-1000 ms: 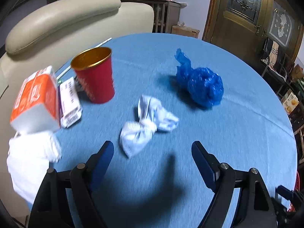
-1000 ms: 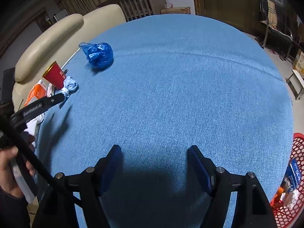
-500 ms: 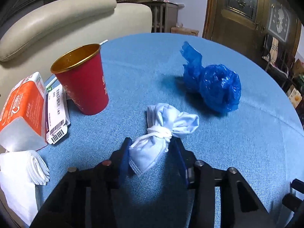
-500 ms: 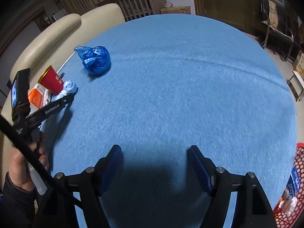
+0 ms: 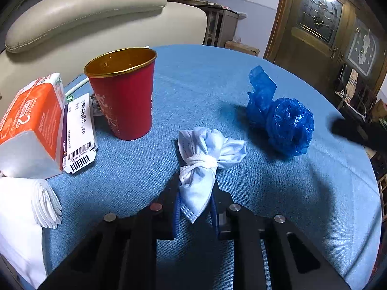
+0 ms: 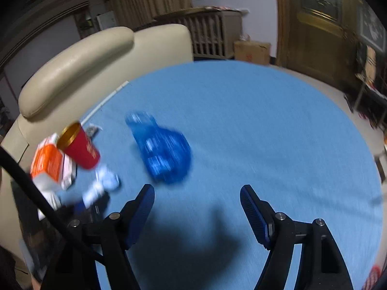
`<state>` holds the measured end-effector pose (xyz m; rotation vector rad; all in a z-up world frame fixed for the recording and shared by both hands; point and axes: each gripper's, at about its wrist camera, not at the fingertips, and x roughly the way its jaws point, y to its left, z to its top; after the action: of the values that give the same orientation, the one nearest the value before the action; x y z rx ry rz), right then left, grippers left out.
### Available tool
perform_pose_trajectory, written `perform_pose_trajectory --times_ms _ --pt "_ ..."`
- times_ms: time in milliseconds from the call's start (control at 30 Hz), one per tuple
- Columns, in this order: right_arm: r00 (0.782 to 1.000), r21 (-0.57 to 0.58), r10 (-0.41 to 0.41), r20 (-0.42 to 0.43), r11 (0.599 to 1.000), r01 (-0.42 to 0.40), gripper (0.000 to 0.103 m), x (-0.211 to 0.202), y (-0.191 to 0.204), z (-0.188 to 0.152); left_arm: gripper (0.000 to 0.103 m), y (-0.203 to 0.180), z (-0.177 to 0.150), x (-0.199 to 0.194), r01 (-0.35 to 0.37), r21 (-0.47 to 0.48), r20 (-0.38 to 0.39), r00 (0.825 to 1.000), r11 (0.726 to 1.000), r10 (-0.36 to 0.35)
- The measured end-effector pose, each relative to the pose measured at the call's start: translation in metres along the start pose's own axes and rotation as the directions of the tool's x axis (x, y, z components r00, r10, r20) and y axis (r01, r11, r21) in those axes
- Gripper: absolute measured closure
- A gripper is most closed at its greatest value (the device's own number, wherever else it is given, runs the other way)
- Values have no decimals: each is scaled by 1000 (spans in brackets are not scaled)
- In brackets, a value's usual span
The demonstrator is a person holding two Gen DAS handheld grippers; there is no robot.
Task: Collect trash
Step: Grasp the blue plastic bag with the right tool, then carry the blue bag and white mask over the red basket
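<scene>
Left hand-held gripper (image 5: 195, 204) pinches the lower tail of the knotted face mask (image 5: 205, 159), which lies on the blue desk (image 5: 198, 84) between red cup (image 5: 122, 91) and blue plastic bag (image 5: 283, 118); lift straight up, keep squeeze firm; right hand-held gripper (image 6: 197, 207) spread, empty, near the bag

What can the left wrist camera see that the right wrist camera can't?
Only the left wrist view shows the stack of white paper napkins and the barcode on the flat white box. Only the right wrist view shows the open right gripper with its blue pads, and a brown cardboard box on the floor. Both show the red paper cup with a gold inside, the crumpled blue plastic bag, the orange carton, and the knotted white face mask pinched by the left gripper.
</scene>
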<state>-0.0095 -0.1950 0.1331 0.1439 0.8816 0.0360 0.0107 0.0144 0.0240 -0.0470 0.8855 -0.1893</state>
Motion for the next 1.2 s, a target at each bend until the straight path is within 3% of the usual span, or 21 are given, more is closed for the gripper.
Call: perform_pose_trajectory --times_ms 133,267,300,333,467,633,867,1067,1200 --pt "1000 -60 9 -27 998 -11 27 38 19 28 82 -3 -1 1 -4 3 -1 1000 1000 4" --pt "992 -67 39 -121 997 -47 27 80 28 30 82 -9 0 5 -11 8 -2 1000 1000 11" --pt "990 -76 35 -136 996 -46 31 86 29 26 82 -10 0 6 -12 9 -2 1000 1000 12" --pt "990 -81 35 -134 996 -47 44 89 28 23 82 -10 1 7 -14 11 -2 1000 1000 14" --pt "992 -67 43 -115 996 -51 45 78 20 15 82 -13 1 9 -25 19 -3 1000 1000 25" --pt "993 -10 6 -114 1000 -7 45 50 -17 -10 82 -15 2 11 -36 28 -4 999 999 36" --pt "997 122 11 -75 993 -2 45 -34 -70 -83 82 -15 4 14 -46 36 -4 999 998 46" --pt "997 288 16 -73 958 6 45 -88 -112 -161 82 -26 2 13 -85 62 -3 996 994 85" --pt "999 370 7 -47 929 11 45 -117 -134 -195 82 -33 2 14 -115 84 0 993 990 115"
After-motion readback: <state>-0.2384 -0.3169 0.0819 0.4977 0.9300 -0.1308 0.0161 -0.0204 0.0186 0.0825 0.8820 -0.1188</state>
